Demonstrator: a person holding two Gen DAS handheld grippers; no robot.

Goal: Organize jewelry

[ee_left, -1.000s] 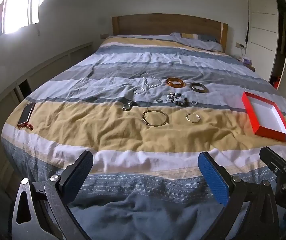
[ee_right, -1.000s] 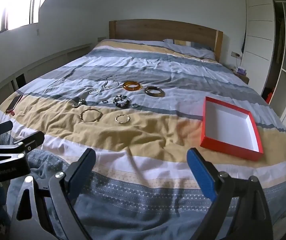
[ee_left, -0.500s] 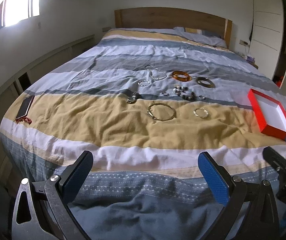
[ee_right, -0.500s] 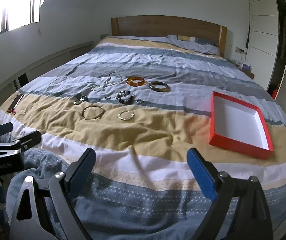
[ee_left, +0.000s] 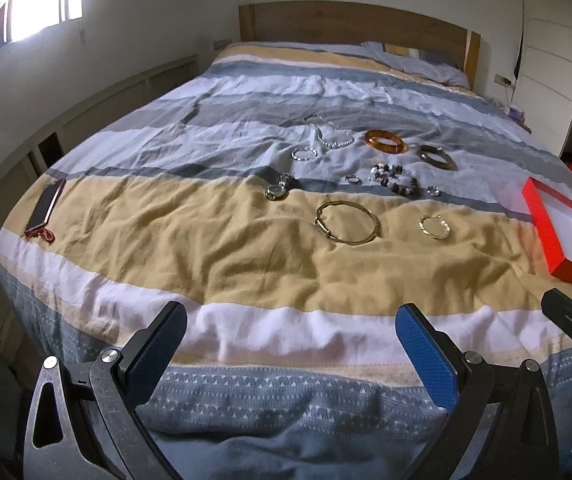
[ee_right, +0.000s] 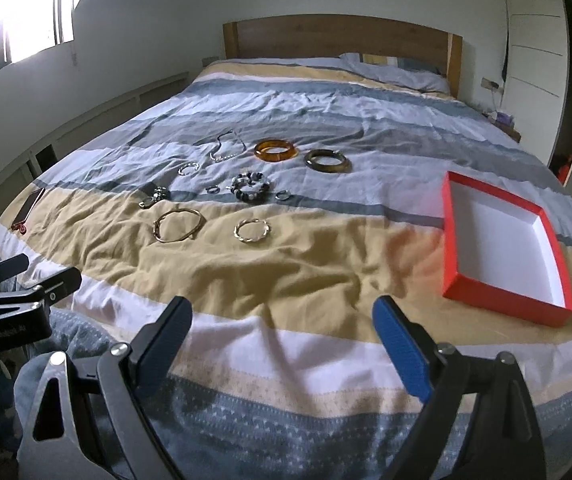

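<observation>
- Red cardboard box [ee_right: 502,240] sits open and bare at the right of the right wrist view, resting on the yellow stripe of the striped duvet [ee_right: 286,272]; every piece of jewelry lies outside it, so the sorting has not begun.
- Your left gripper [ee_left: 298,344] and right gripper [ee_right: 281,336] both hang at the foot of the bed with jaws spread wide and nothing between them.
- Judging by reach, start with the nearest pieces: the thin gold bangle [ee_right: 177,225] and the twisted gold ring bracelet [ee_right: 251,230], both at centre left of the right wrist view on the yellow stripe.
- Come down over one side of the band so one finger lands inside the hoop and the other outside; the soft cover will likely give, so press lightly.
- Leave the amber bangle [ee_right: 276,150], the dark olive bangle [ee_right: 328,161], the beaded bracelet [ee_right: 250,187] and the pearl necklace [ee_right: 225,148] in the upper middle for later.
- The small rings [ee_right: 283,196] look hard to pinch; take them slowly.
- Steer clear of the phone [ee_left: 45,204] at the left edge of the left wrist view.
</observation>
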